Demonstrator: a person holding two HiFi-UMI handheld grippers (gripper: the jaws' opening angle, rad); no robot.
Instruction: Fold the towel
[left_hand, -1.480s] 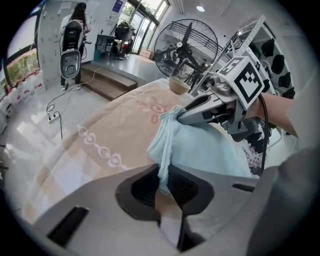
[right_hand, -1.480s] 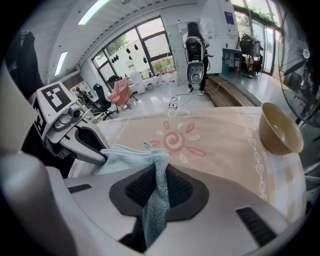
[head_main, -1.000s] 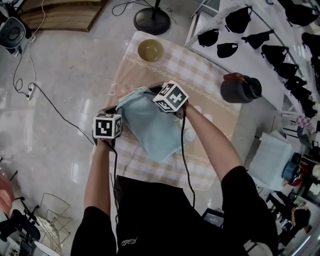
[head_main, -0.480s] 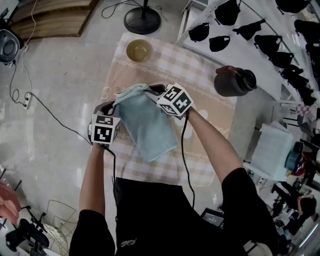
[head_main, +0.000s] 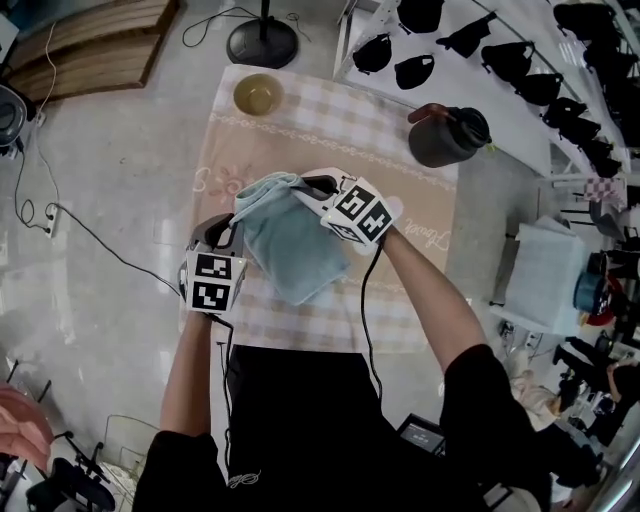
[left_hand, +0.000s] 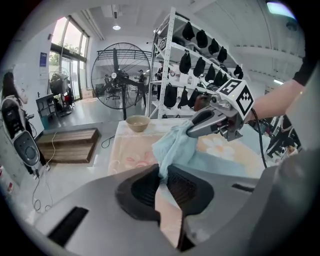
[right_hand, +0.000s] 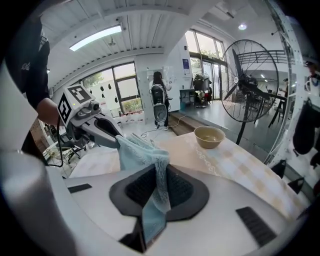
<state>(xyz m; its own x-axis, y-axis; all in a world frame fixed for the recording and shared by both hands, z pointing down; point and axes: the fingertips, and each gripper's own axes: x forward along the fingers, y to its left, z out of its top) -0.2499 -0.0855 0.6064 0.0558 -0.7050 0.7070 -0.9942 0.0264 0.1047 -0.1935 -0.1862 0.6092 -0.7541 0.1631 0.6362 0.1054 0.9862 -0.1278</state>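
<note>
- Both claws have come up since the earlier head view. The towel (head_main: 290, 245) has lifted with them, so less of it lies flat on the tabletop (head_main: 400, 150).
- Head view: the left claw (head_main: 226, 228) and right claw (head_main: 302, 186) each hold an end of the towel's far edge, which bunches between them. The rest of the towel slopes down toward us over the checked cloth. A bowl (head_main: 257, 94) and a dark jug (head_main: 447, 135) stand well apart from it at the far end.
- Left gripper view: the left claw is nipped on a thin pinch of towel, its pads nearly meeting through the fabric. The right claw shows beyond it, gripping the same raised edge.
- Right gripper view: the right claw is likewise clamped on towel, with a strip of it hanging down through the jaws.
- We judge the step in hand to be carrying a fold over: the edge is raised but not yet laid.
- Next, we reckon, both claws should travel together toward the near edge. They should keep the span taut and level, and set corner on corner before letting go.
</note>
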